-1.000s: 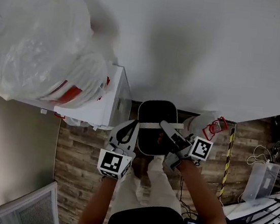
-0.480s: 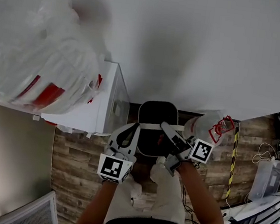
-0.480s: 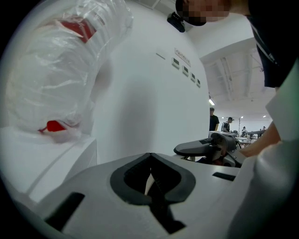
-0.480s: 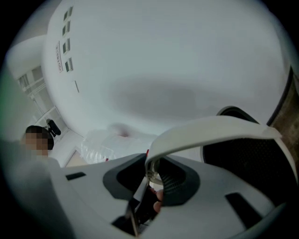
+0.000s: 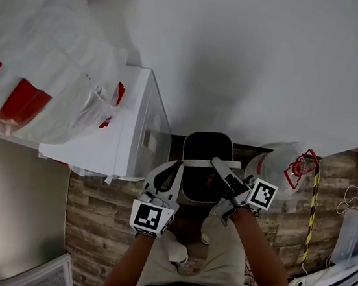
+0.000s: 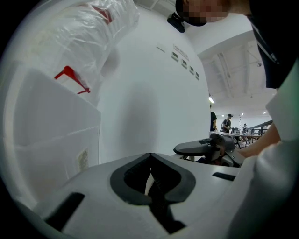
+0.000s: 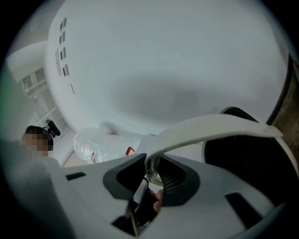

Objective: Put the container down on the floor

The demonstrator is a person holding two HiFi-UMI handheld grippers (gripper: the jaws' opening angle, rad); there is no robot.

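The container [image 5: 200,168] is a black bin with a white bail handle [image 5: 197,163], hanging just in front of the white wall above the wood floor [image 5: 98,213]. My right gripper [image 5: 218,166] is shut on that handle. In the right gripper view the handle [image 7: 210,128] arcs out of the jaws [image 7: 148,170] toward the black bin [image 7: 247,156]. My left gripper [image 5: 172,171] sits at the bin's left side. Its jaws [image 6: 150,176] look shut with nothing between them.
A white cabinet [image 5: 130,142] stands left of the bin, with a clear plastic bag with red print [image 5: 36,81] on top. Another clear bag with a red mark [image 5: 286,169] lies to the right, beside a yellow-black strip [image 5: 310,215]. A vent grille [image 5: 37,277] is bottom left.
The head view has swung, so the big bag slid toward the upper left and the bin sits slightly lower and to the right. The right grip on the handle is unchanged.
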